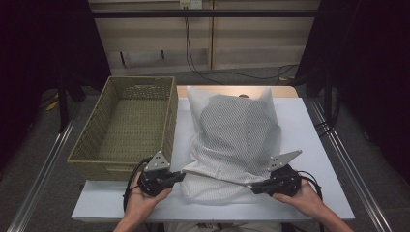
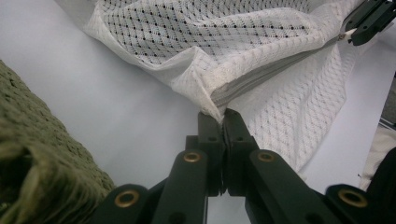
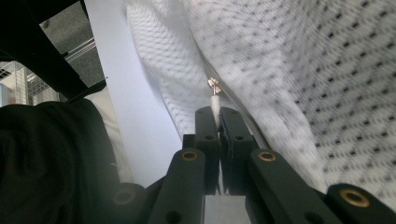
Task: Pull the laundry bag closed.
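Note:
A white mesh laundry bag (image 1: 232, 140) lies stuffed on the white table (image 1: 309, 135), with something dark showing through the mesh. Its zipper (image 1: 217, 178) runs across the near end. My left gripper (image 1: 181, 175) is shut on the bag's left corner (image 2: 212, 105) at the zipper's end. My right gripper (image 1: 252, 188) is shut on the white zipper pull (image 3: 214, 100), whose small metal slider sits just above the jaw tips. In the left gripper view the right gripper (image 2: 362, 23) shows at the far end of the zipper (image 2: 280, 70).
An empty green woven basket (image 1: 128, 123) stands on the table's left side, its wall close to my left gripper (image 2: 218, 116). Bare table shows right of the bag. Cables lie on the floor beyond the table. Dark cloth (image 3: 51, 158) fills the lower left of the right gripper view.

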`<state>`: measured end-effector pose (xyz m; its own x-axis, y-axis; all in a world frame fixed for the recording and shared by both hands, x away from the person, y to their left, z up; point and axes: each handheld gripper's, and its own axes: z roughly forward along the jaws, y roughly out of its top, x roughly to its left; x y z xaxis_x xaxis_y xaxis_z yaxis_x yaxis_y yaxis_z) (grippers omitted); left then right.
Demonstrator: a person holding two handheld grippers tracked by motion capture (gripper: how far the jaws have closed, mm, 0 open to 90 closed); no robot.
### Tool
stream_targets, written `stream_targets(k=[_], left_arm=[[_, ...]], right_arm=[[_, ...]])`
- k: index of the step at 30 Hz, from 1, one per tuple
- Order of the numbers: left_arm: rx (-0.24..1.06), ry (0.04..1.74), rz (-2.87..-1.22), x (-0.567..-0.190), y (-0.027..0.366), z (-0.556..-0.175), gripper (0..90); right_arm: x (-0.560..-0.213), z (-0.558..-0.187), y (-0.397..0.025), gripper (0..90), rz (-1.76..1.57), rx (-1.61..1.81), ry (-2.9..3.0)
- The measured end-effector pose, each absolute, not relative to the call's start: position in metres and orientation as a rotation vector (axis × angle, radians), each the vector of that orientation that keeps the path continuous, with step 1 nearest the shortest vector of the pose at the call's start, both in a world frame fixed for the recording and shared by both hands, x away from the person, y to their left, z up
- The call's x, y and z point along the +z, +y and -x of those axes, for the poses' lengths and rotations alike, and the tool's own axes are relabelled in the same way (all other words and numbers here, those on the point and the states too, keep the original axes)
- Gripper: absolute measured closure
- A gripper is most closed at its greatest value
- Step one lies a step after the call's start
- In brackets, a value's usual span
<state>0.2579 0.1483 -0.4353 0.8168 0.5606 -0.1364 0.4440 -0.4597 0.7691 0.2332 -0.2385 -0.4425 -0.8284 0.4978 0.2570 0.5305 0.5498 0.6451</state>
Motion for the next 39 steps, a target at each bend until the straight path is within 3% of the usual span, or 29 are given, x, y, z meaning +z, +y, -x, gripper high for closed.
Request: stream_targets(k=[39], left_arm=[[0.161,0.743,-2.122,-0.435,0.148,-0.259,88.4]], right_arm=[[-0.441,-0.228,-0.258,87.2,0.983,-1.164,-2.747]])
